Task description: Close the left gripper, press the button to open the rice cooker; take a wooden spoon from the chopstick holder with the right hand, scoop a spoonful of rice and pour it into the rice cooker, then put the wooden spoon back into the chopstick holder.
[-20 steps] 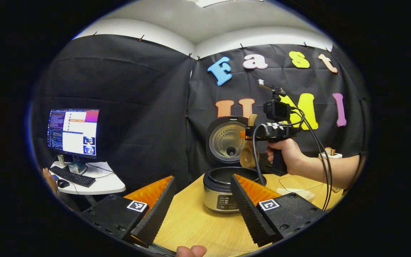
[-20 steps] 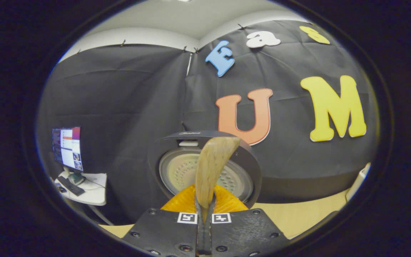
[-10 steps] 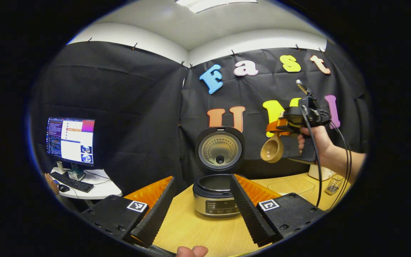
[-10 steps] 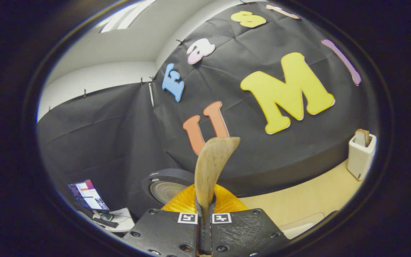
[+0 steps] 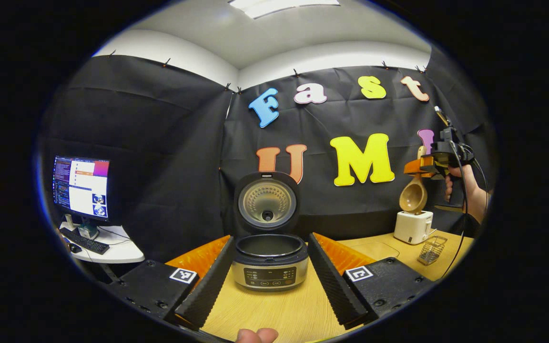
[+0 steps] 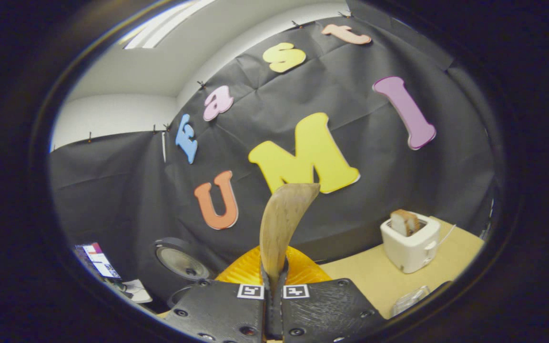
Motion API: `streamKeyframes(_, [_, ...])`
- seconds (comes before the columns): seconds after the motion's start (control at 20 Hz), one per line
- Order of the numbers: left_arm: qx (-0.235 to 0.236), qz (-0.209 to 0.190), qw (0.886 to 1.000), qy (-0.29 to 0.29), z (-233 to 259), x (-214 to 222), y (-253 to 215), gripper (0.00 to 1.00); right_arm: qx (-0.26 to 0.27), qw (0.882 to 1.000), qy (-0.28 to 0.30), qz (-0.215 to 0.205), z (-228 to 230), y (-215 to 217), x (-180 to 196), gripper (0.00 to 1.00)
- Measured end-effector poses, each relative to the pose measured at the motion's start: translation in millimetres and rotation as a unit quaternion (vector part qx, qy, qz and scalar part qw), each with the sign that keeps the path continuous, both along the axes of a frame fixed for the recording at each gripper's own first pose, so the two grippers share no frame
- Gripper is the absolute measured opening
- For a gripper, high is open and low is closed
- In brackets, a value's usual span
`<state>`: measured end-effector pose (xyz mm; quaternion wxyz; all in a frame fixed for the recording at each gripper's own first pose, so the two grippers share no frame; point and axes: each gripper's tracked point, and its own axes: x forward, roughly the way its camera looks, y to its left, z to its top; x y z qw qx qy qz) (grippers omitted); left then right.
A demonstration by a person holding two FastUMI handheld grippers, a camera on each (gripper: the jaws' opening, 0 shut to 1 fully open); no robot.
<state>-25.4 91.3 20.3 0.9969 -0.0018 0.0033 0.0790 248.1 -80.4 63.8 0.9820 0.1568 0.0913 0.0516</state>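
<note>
One open rice cooker (image 5: 270, 259), left gripper (image 5: 267, 271) spread wide and empty, right gripper (image 6: 273, 305) clamping one wooden spoon (image 6: 280, 224), one toaster (image 6: 410, 243)

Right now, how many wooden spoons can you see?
1. The light-brown wooden spoon is clamped in the right gripper, hanging bowl-down above the white toaster. Others may be hidden.

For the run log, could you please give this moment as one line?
rice cooker: lid open | right gripper: shut on wooden spoon, above toaster | left gripper: open
</note>
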Motion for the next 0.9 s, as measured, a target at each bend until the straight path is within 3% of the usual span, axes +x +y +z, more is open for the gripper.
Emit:
streamKeyframes(0.35, [0.000,-0.009,1.000,-0.001,-4.0,5.6,-9.9,0.97,-0.042,0.996,0.019,-0.081,-34.9,-119.7,-27.0,0.02])
streamKeyframes(0.9, [-0.005,-0.005,1.000,-0.008,0.8,1.2,-1.7,0.97,-0.109,0.985,0.061,-0.121,-123.2,-173.5,-19.5,0.00])
